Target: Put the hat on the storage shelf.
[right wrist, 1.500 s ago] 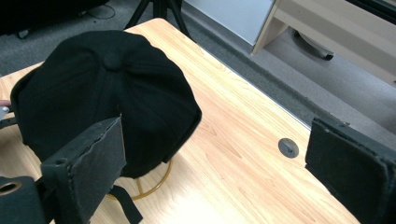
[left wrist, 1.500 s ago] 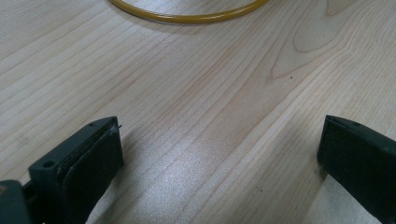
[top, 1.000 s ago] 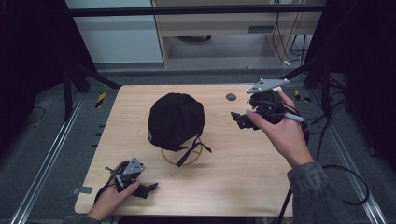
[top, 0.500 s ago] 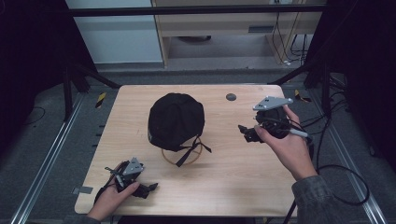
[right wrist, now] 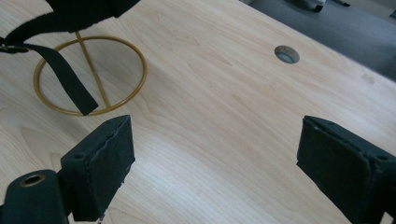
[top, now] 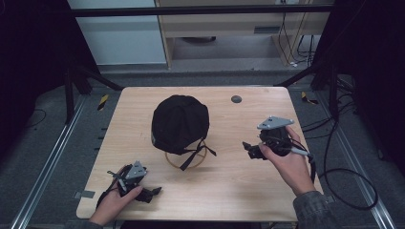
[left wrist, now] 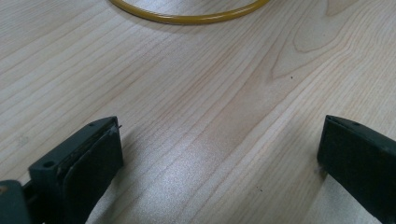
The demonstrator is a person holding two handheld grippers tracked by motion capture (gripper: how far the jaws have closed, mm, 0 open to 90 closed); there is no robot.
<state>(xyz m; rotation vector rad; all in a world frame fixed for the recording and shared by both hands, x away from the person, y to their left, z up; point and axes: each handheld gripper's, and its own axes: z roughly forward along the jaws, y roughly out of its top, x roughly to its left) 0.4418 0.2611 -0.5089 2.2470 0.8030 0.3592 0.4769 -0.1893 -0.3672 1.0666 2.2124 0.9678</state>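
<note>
My left gripper point(top: 149, 193) sits low at seven o'clock, fingers point(left wrist: 88, 158) spread wide; my right gripper point(top: 251, 150) hovers at three o'clock, fingers point(right wrist: 100, 158) parted too.

Looks like a lab / data-recording rig, not a home or shop. Light wooden table point(top: 267, 200) w/ a round cable grommet hole point(top: 236, 99) stands inside a frame of black metal struts point(top: 86, 76), w/ aluminium rails point(top: 45, 167) along both sides on grey carpet floor point(top: 28, 143). Black curtains point(top: 28, 43) hang left & right, closing off the bay. Yellow-black hazard tape point(top: 102, 101) marks on the floor near table corners. Loose cables point(top: 351, 176) trail over the floor at right, more wiring point(top: 298, 45) under a beige desk/cabinet unit point(top: 215, 21) behind. Pale wall panel point(top: 114, 36) at back left.
</note>
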